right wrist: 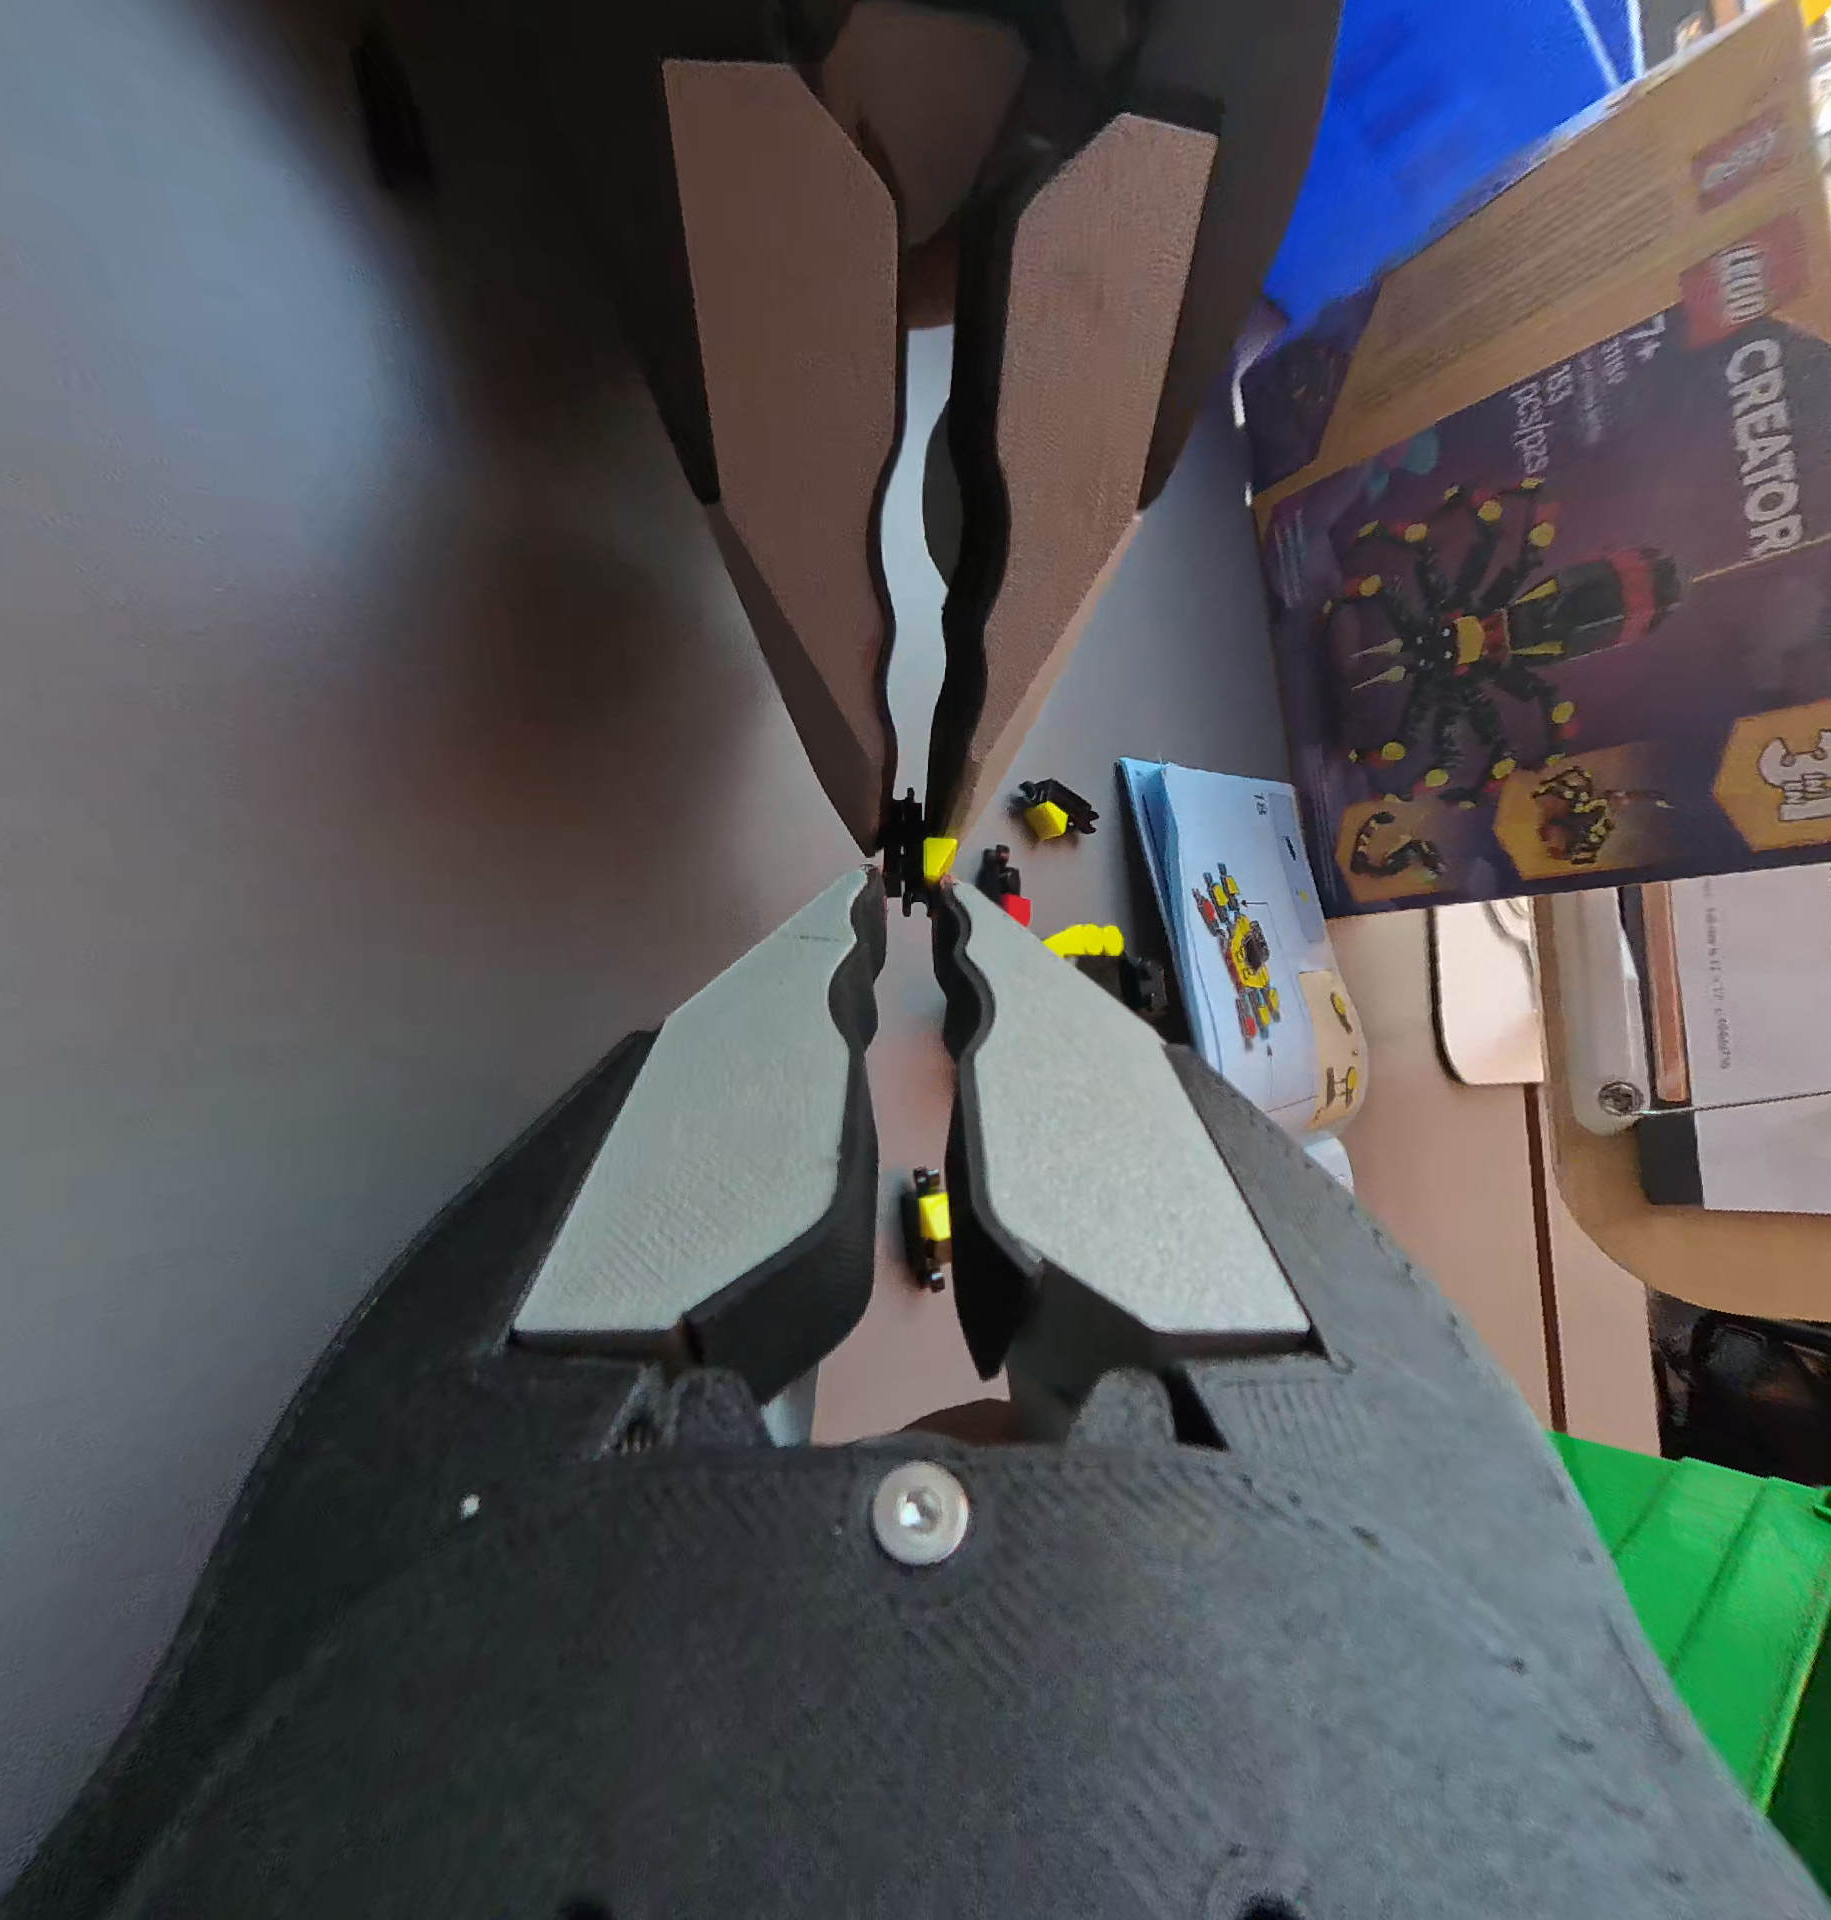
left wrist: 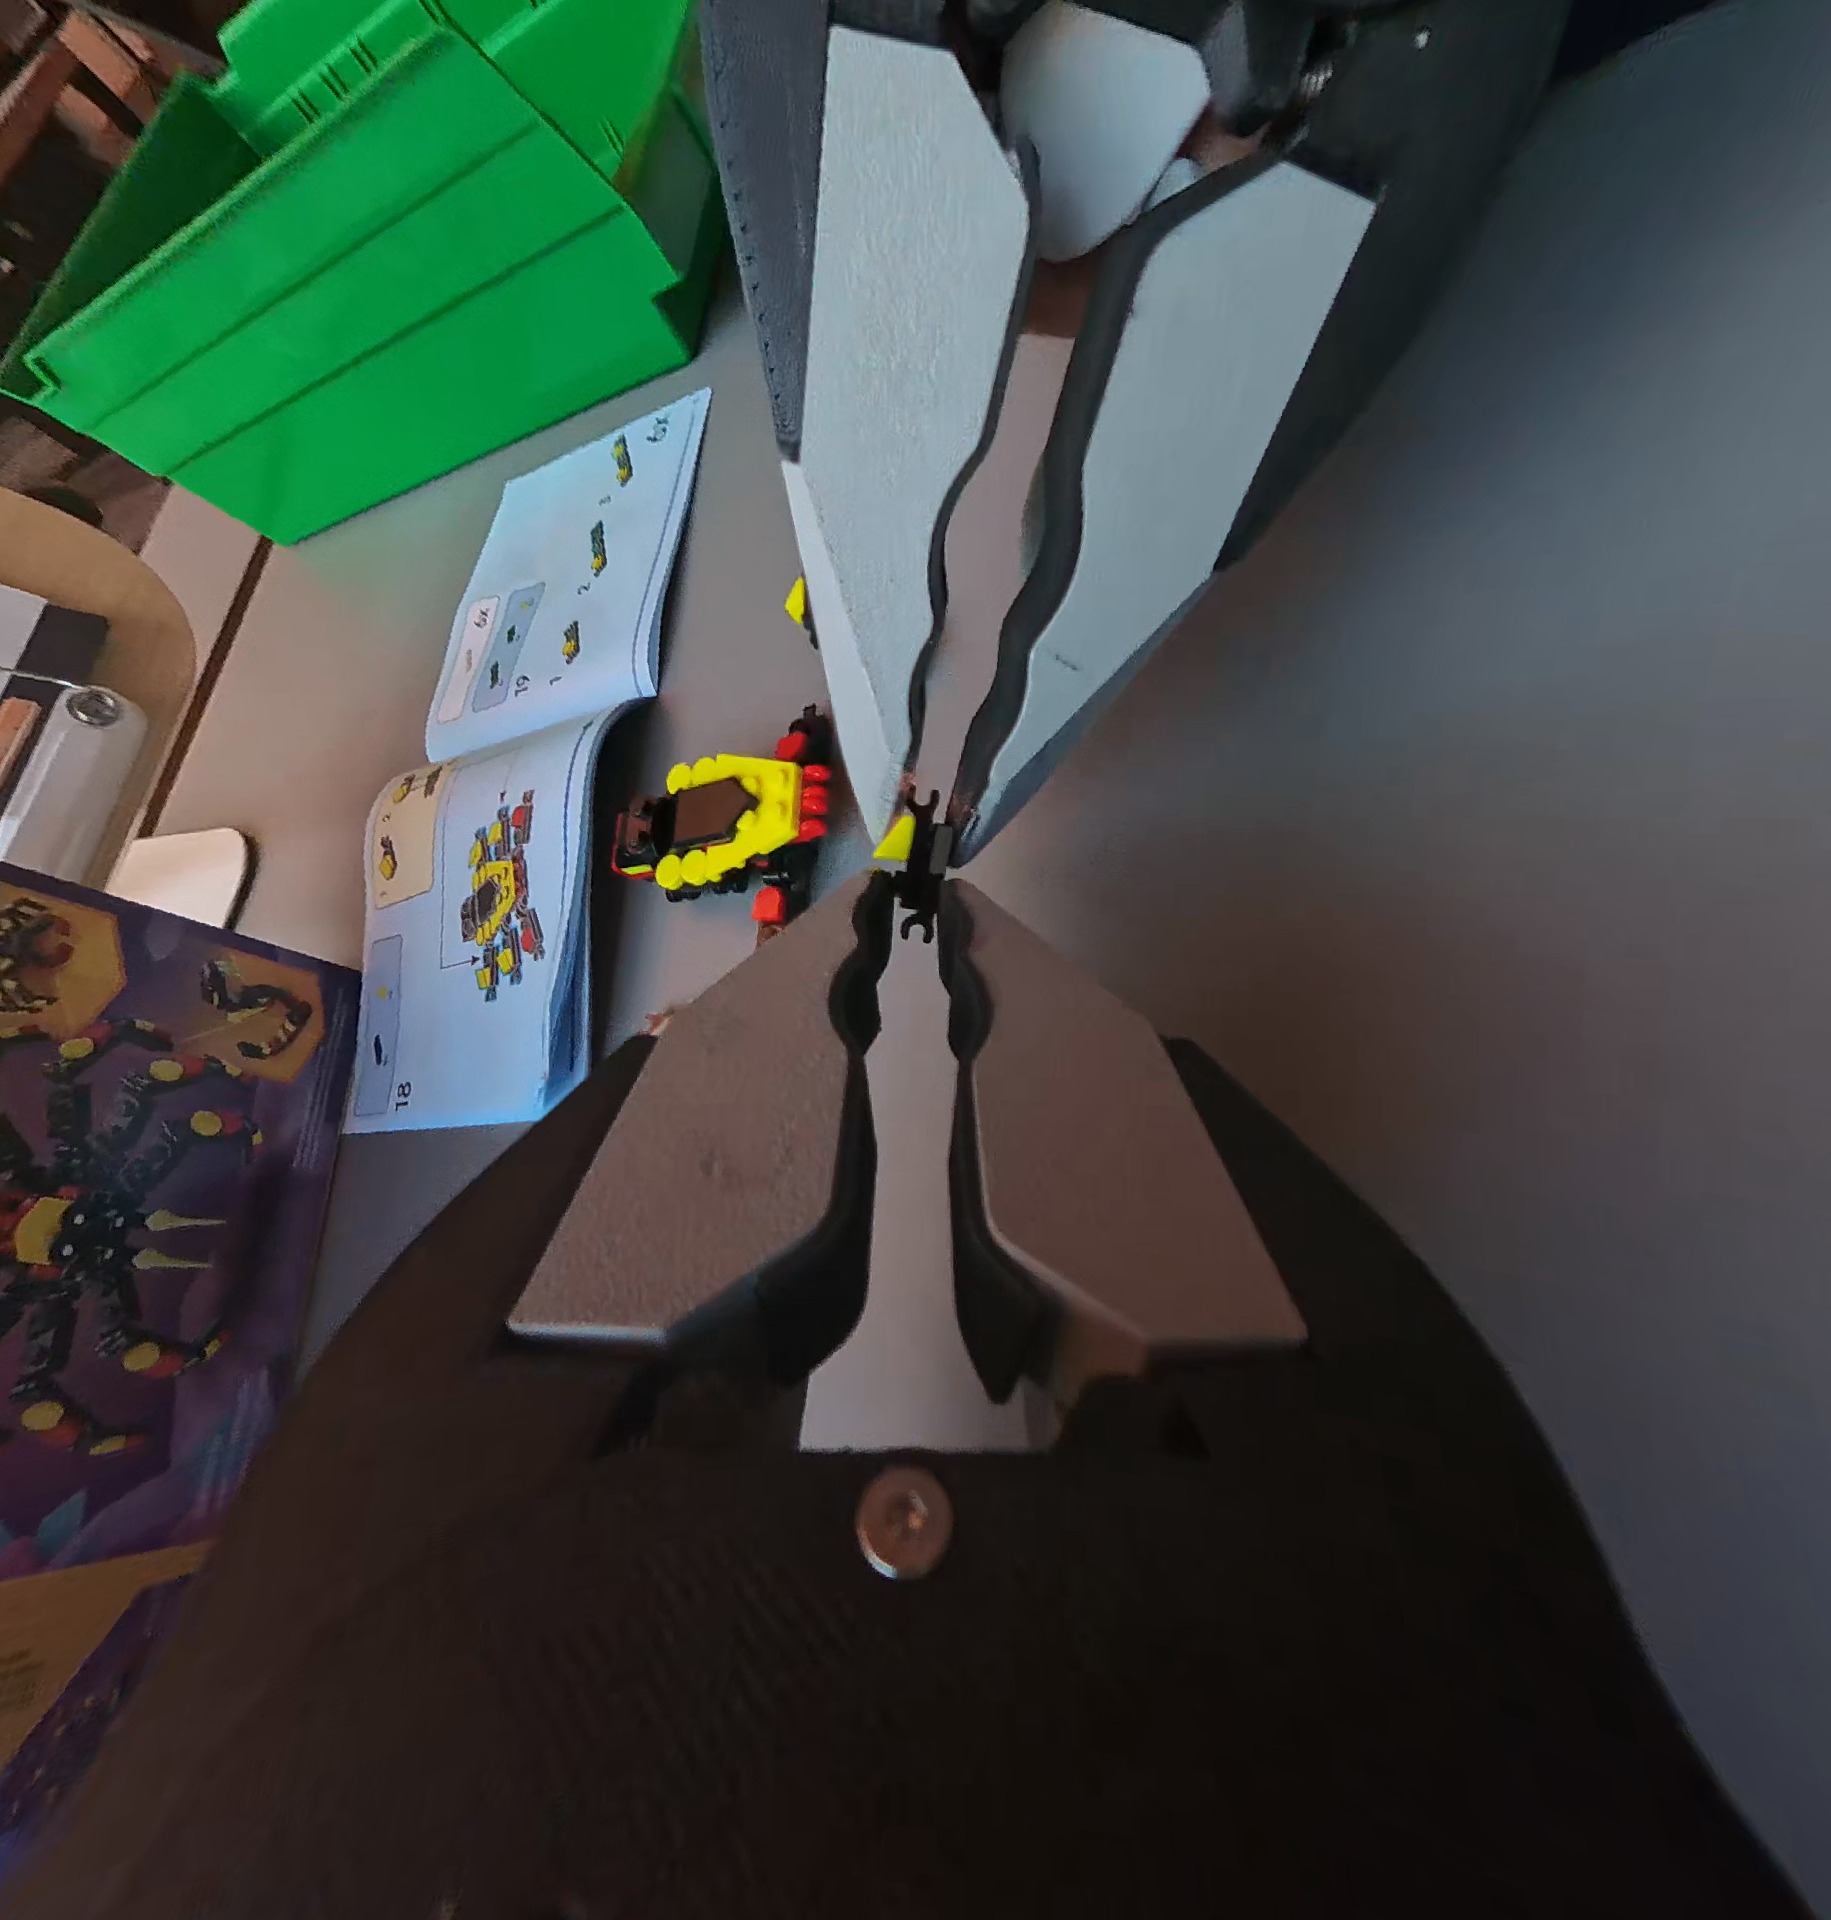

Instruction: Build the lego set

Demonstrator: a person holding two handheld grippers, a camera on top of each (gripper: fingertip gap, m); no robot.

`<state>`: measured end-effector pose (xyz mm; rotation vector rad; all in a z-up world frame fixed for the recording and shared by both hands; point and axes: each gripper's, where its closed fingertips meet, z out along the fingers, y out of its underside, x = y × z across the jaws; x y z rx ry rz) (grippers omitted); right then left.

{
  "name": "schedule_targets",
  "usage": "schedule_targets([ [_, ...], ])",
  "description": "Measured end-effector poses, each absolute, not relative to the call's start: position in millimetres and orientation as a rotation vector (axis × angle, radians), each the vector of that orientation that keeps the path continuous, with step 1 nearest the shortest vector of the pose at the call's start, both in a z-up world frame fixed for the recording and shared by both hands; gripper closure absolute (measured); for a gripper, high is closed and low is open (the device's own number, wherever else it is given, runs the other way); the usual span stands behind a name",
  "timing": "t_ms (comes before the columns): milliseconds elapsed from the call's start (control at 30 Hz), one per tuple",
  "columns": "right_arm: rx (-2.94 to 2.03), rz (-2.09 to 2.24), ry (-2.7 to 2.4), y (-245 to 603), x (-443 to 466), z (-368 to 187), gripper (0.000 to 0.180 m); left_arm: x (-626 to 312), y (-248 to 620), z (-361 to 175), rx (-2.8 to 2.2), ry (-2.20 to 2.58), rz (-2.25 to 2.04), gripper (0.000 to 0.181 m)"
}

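Observation:
A small black clip piece with a yellow wedge (left wrist: pixel 916 857) is held in the air between both grippers, which meet tip to tip. My left gripper (left wrist: pixel 906 902), with brown fingers, is shut on its near end. My right gripper (left wrist: pixel 934 805), with grey fingers, comes from the top and is shut on its far end. In the right wrist view the same piece (right wrist: pixel 923 857) sits between my right gripper (right wrist: pixel 906 899) and the left gripper (right wrist: pixel 906 819). The partly built yellow, red and black model (left wrist: pixel 734 831) lies on the table just left of the tips.
An open instruction booklet (left wrist: pixel 537 748) lies left of the model, with the purple set box (left wrist: pixel 111 1195) and green bins (left wrist: pixel 371 260) beyond. Small black-and-yellow assemblies lie on the table (right wrist: pixel 1051 812), one under my right fingers (right wrist: pixel 929 1226). The grey table (left wrist: pixel 1513 727) stretches to the right. My two grippers' fingertips are within a few centimetres of each other.

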<state>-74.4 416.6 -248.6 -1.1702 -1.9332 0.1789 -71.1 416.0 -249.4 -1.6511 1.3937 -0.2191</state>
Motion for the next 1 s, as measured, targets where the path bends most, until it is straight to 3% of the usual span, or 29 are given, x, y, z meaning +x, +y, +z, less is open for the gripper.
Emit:
schedule_targets([
  [333, -1.128, 0.053, -1.942, 418.4, -76.8, -256.6, 0.174, -74.0, 417.4, -258.1, -1.768, 1.352, -0.258, 0.175],
  [600, -1.163, 0.548, -1.704, 416.3, -83.3, -208.3, 0.172, -77.5, 420.6, -212.0, -1.397, 1.281, -0.272, 0.175],
  [667, -1.22, 0.742, -1.647, 412.1, -83.6, -195.7, 0.158, -79.5, 424.3, -208.2, -1.385, 1.249, -0.258, 0.175],
  [767, -1.292, 0.907, -1.573, 413.3, -82.4, -185.6, 0.151, -77.4, 422.9, -192.3, -1.301, 1.189, -0.268, 0.175],
  [1000, -1.356, 1.102, -1.44, 407.1, -86.7, -166.2, 0.161, -80.1, 424.0, -163.4, -1.113, 1.117, -0.01, 0.175],
])
